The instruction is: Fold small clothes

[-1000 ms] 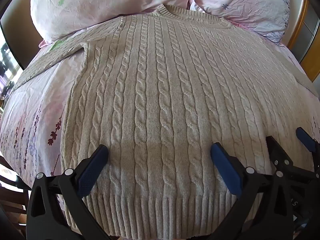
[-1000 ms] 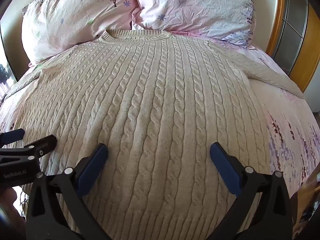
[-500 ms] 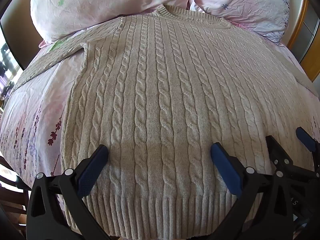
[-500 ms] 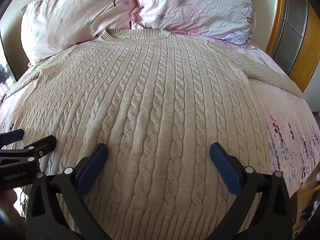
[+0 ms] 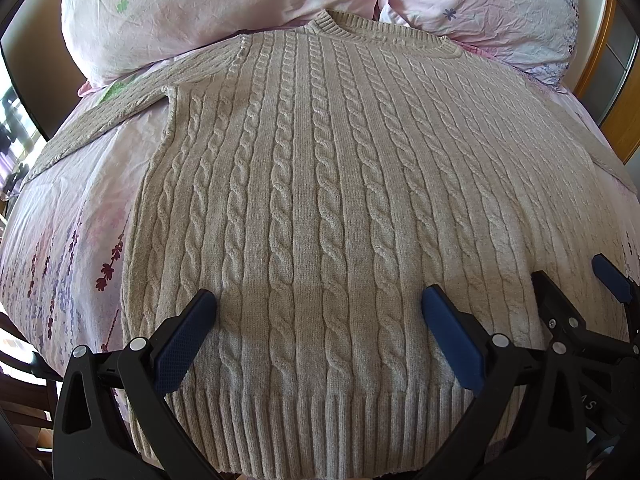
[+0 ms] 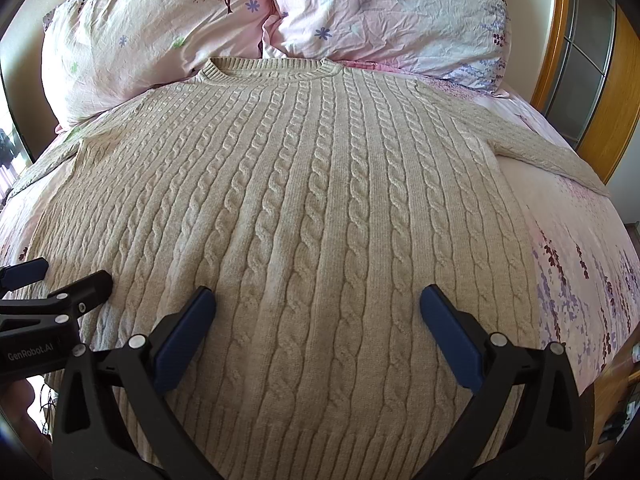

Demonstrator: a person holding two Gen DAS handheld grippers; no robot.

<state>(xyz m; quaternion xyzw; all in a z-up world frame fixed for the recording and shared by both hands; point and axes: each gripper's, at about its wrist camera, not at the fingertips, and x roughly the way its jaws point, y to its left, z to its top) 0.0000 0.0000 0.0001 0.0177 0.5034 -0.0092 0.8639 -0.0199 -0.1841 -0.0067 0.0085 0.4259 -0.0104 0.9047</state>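
While the beige cable-knit sweater (image 5: 320, 200) lies spread flat, front up, on the bed with its pink flower-printed sheet (image 5: 60, 232), both grippers hang over its lower part with nothing between their fingers. Its round ribbed collar points away from the cameras and touches the two pink crumpled pillows (image 6: 160, 32) at the head of the bed; its ribbed hem is nearest the left wrist camera. One sleeve stretches out to the left across the sheet, the other to the right toward the orange wooden bed frame (image 6: 556, 40).

The left gripper (image 5: 318, 320) has its black arms and blue-padded fingers (image 5: 184, 336) spread wide apart, released, above the sweater's lower left portion just above the hem band. Knit fills the gap between the pads. Whether the tips rest on the fabric or stay just above it cannot be told.

The right gripper (image 6: 316, 318) is likewise spread wide and grasps nothing, with its blue-padded fingers (image 6: 448, 332) over the lower right half of the body; the sweater's right side edge and bare sheet lie just beyond the right pad. The two grippers sit side by side, near each other: the right one shows at the right edge of the left wrist view, and the left one at the left edge of the right wrist view.
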